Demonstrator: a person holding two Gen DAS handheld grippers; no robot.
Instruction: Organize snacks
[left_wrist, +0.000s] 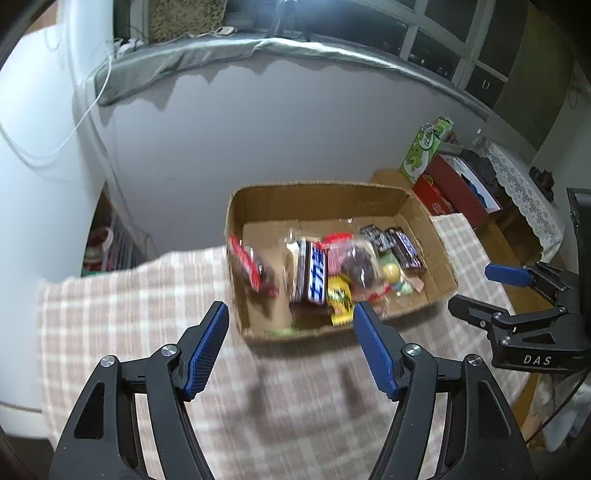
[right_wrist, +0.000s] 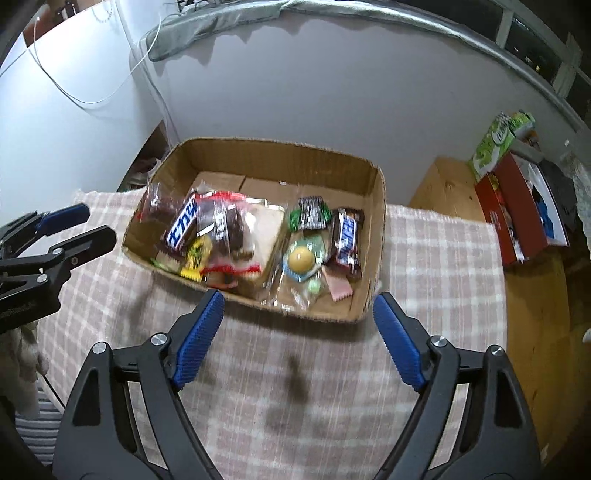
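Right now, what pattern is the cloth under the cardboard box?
A pinkish-beige and white check on the tablecloth, clearest in the right wrist view.

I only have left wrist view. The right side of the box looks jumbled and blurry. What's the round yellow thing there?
Observer: From the right wrist view, it's a yellow ball-shaped sweet in a clear wrapper, lying flat on the floor of the cardboard box.
Operator: Is the right claw holding anything? I see only its side.
Observer: No. The right claw is open with nothing between the blue pads, above the checked cloth just short of the box's near wall.
Operator: Anything on the cloth in front of the box?
Observer: Nothing but shadows; no loose snacks there. The left claw also sits open off the box's left corner.
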